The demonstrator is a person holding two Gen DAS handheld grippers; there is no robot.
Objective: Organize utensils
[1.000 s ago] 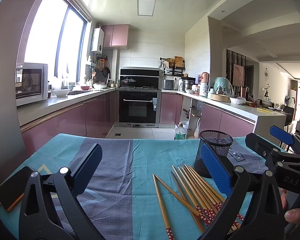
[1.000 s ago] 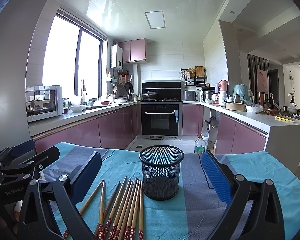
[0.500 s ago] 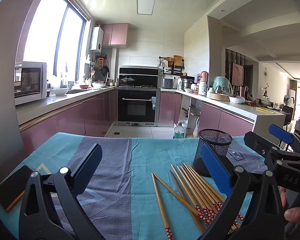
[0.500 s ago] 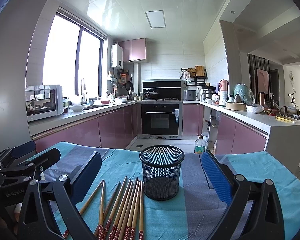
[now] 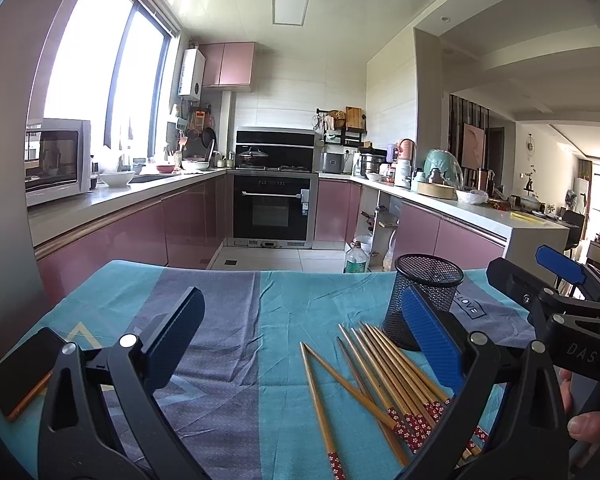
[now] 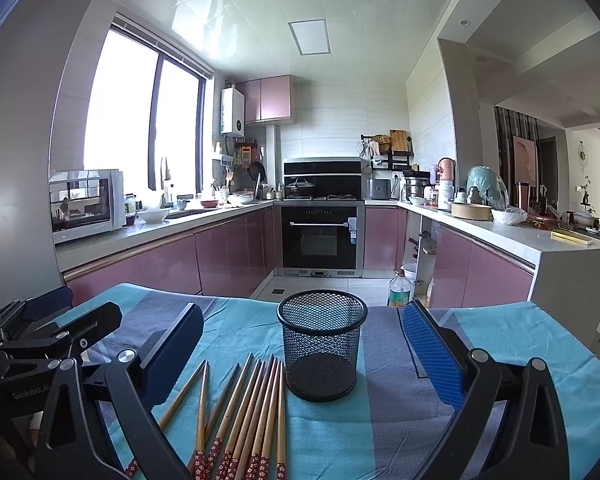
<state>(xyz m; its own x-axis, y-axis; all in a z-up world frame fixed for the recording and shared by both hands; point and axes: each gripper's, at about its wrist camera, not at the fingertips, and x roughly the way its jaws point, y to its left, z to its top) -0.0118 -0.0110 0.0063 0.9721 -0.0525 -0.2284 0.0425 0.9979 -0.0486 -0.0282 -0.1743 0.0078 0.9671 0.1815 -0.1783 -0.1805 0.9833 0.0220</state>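
Nothing moved; chopsticks [image 6: 240,412] between idle fingers [image 6: 172,356]

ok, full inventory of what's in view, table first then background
chopsticks: about ten, wooden with red patterned ends, flat on the cloth left of the cup
mesh cup: one, black, upright, looks empty
tablecloth: one, teal and grey
phone: one, dark, near left table edge
oven: one, black, built in at back
microwave: one, white, left counter
plastic bottle: one, on floor
left gripper: black, blue pads, open
right gripper: same, open
hand: fingertip behind right gripper
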